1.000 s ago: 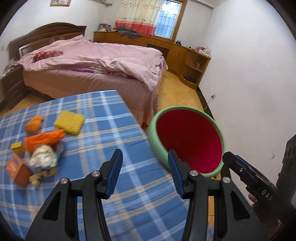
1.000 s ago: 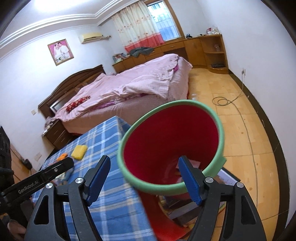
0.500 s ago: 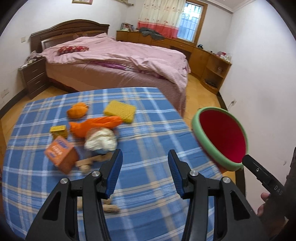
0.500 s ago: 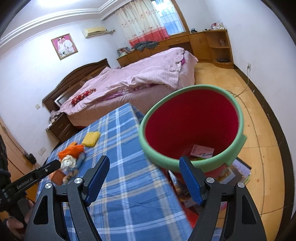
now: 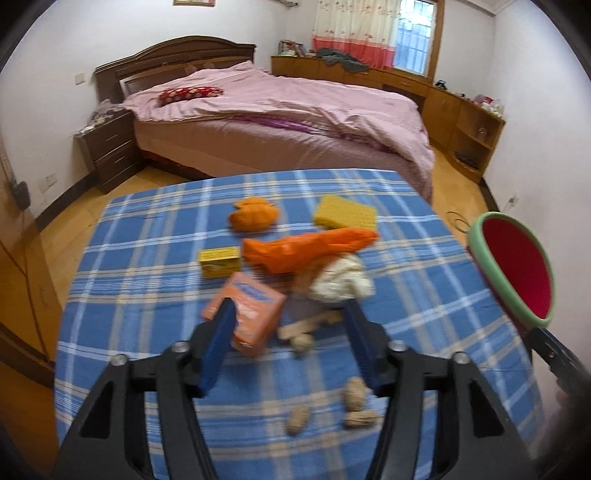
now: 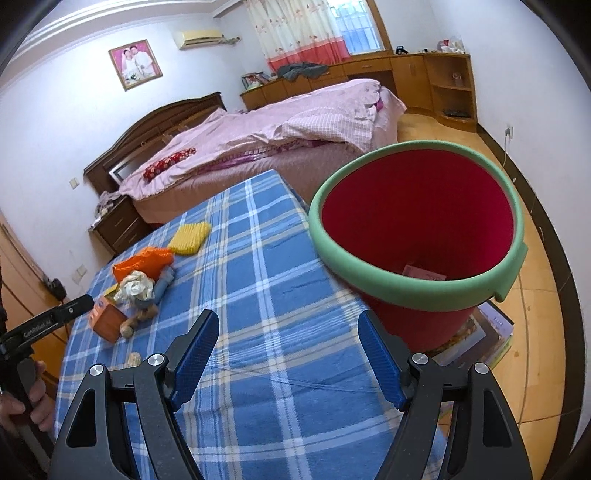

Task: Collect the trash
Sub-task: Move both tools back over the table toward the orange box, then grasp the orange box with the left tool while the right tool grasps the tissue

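Two risks: left gripper (image 5: pixel 288 325), jaws opening, empty, may scatter peanut shells (image 5: pixel 325 413) beside orange box (image 5: pixel 245 317); right gripper (image 6: pixel 288 354) gapes empty below red bin (image 6: pixel 417 236), frame right.

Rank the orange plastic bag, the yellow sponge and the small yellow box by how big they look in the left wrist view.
1. orange plastic bag, clearly largest
2. yellow sponge
3. small yellow box, smallest, though it lies nearer the camera than the sponge

Soft daylight from the window (image 5: pixel 413 35) at upper right; walls bright, shadows faint. Left view smeared by motion blur, right view sharp. Fisheye bends edges, with dark vignette in the corners
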Demonstrator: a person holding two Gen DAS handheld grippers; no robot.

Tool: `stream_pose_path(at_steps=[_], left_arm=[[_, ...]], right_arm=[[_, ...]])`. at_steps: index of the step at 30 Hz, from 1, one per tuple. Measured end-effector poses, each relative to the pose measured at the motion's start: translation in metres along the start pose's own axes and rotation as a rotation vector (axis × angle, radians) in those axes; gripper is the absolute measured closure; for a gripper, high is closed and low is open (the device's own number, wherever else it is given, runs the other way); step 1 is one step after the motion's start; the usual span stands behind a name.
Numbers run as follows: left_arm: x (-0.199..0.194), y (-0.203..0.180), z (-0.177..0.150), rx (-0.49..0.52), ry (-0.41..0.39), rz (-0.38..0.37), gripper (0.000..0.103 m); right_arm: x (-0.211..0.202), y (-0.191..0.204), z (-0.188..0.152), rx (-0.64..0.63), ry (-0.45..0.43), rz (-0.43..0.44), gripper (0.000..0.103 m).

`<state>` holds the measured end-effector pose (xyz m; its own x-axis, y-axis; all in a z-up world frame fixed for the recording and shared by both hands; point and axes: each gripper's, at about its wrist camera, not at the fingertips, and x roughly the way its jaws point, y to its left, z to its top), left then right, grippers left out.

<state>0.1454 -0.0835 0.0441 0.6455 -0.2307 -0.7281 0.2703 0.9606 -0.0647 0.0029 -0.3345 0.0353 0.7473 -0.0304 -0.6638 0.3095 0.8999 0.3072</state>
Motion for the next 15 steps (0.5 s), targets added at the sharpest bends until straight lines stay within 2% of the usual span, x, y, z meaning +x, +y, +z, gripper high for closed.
stream_pose_path(at_steps=[9,15], left_arm=[[0.028,0.024,-0.001,0.032,0.053,0.078,0.035],[0.045,0.032,-0.002,0.013,0.079,0.048,0.035]], right_arm=[[0.012,0.012,-0.003,-0.025,0.035,-0.014,0.024],[0.021,0.021,-0.005,-0.038,0.055,-0.014,0.024]])
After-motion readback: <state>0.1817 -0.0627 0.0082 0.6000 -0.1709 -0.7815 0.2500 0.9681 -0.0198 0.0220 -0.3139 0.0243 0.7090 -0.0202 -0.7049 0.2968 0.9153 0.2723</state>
